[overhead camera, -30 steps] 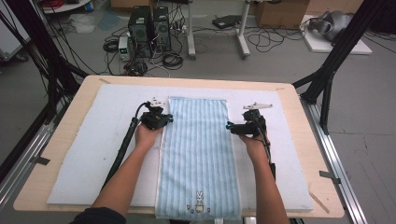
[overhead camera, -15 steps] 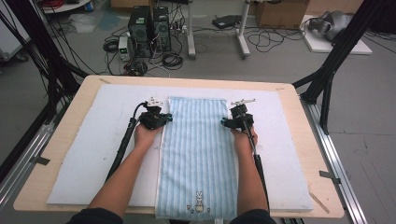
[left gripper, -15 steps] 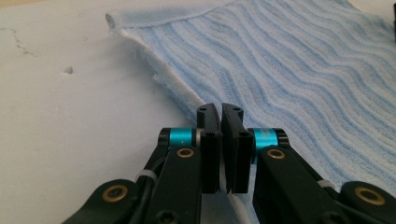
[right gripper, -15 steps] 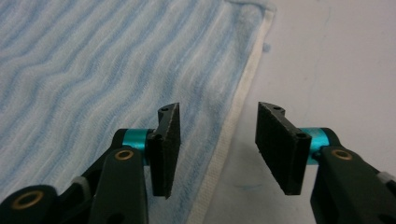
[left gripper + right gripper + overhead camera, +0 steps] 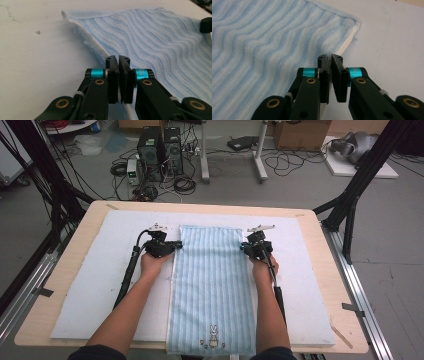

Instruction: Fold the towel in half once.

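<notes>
Blue striped towel (image 5: 212, 285) lies flat mid-table on white mat (image 5: 90, 285). Left gripper (image 5: 172, 246) and right gripper (image 5: 244, 248) both pinch its side edges. Grasp step; next likely lift and fold.

Towel (image 5: 212, 285): soft ribbed terry cloth, matt, blue-and-white striped. Pad (image 5: 85, 290) beneath: white, matt, finely textured. Worktop (image 5: 320, 240): pale, smooth wood. Left tool (image 5: 118, 60): matt black plastic, brass-coloured fasteners, glossy teal metallic collars.
</notes>
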`<state>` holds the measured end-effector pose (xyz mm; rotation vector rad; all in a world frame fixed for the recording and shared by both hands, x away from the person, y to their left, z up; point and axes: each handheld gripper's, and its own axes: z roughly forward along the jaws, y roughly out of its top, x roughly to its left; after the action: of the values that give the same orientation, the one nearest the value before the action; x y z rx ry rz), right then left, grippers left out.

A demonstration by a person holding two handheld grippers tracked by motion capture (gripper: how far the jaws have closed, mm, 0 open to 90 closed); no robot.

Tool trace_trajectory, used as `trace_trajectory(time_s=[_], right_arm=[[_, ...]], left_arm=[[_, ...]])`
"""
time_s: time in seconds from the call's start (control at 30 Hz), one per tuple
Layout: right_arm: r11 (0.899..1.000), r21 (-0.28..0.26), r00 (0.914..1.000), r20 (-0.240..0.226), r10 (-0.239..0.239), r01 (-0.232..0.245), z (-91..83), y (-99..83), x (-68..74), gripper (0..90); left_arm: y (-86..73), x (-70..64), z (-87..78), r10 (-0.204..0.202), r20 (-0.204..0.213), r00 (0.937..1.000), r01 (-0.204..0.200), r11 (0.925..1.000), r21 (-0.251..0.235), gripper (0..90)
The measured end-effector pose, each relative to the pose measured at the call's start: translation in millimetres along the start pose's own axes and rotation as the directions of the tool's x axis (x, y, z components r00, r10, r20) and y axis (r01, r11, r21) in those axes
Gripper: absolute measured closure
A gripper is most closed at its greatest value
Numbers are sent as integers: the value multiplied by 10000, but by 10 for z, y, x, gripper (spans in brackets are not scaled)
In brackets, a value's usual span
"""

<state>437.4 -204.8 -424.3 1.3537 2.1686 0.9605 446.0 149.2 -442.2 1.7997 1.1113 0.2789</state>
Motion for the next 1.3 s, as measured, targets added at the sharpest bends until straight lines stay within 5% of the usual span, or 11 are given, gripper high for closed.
trace_trajectory(time_s=[0.27,0.37,0.5,0.7,1.03,1.3], right_arm=[[9993,-365,9983,-584,-35,14,-237,-109,73,849],[9977,-652,9960,-891,113,-171,-347,-176,82,847],[9958,-893,9913,-1316,79,-198,-470,-245,135,847],[9979,-635,9877,-1545,-222,125,-567,-347,218,845],[9973,-671,9865,-1583,-408,305,-785,-596,298,841],[9978,-618,9849,-1700,-335,233,-906,-833,371,841]], left_arm=[[12,-85,-270,-250,754,9968,297,9976,-623,862],[-74,-102,-331,1,903,9959,29,9995,-323,861],[-158,-117,-426,-130,1004,9949,160,9995,-285,861],[-247,-233,-580,104,1494,9887,-96,9999,-59,861],[-433,-467,-801,618,1736,9829,-631,9980,21,858],[-629,-506,-856,650,1936,9789,-739,9965,394,856]])
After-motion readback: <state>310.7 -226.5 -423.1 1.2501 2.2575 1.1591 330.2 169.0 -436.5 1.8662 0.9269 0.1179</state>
